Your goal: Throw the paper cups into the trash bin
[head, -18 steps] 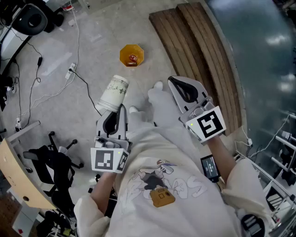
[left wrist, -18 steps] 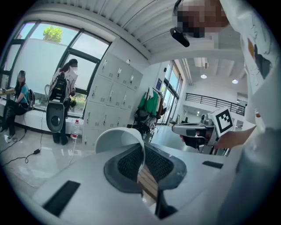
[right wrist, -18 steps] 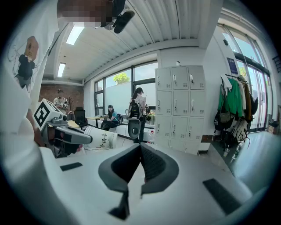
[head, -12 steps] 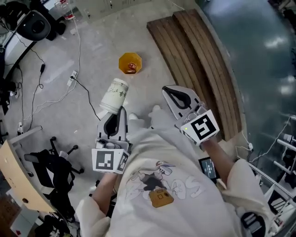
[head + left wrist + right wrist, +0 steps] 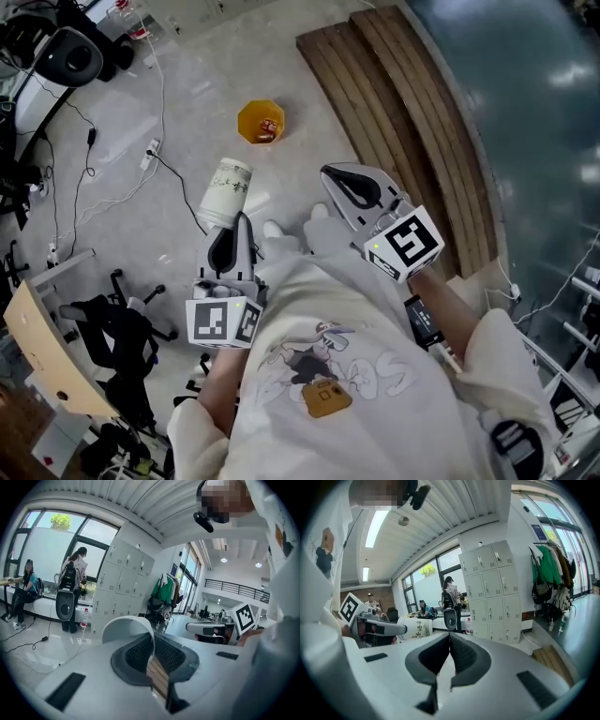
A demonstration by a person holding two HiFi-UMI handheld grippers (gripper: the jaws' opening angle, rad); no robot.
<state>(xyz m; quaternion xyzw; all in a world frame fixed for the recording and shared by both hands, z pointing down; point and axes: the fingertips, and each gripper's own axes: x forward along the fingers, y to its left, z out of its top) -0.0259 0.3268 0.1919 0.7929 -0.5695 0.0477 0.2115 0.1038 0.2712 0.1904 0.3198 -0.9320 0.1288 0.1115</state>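
A white paper cup (image 5: 225, 191) with green print lies tilted over the floor, its mouth toward me. My left gripper (image 5: 236, 225) is shut on its rim. In the left gripper view the cup's rim (image 5: 129, 630) is pinched between the dark pads of the left gripper (image 5: 152, 651). My right gripper (image 5: 328, 173) is to the right, shut with nothing in it; the right gripper (image 5: 449, 641) shows its pads together, and the cup (image 5: 417, 626) appears off to its left. A small orange trash bin (image 5: 260, 123) with some litter inside stands on the floor beyond the cup.
Curved wooden slats (image 5: 412, 122) run along the right beside a dark glassy surface. Cables and a power strip (image 5: 145, 150) trail over the floor at left. A black office chair (image 5: 112, 328) stands at lower left. Grey lockers (image 5: 124, 581) and people by the window (image 5: 75, 573) are farther off.
The right gripper has drifted a little left and toward the cup. The left gripper and cup have shifted slightly left, the grip unchanged.
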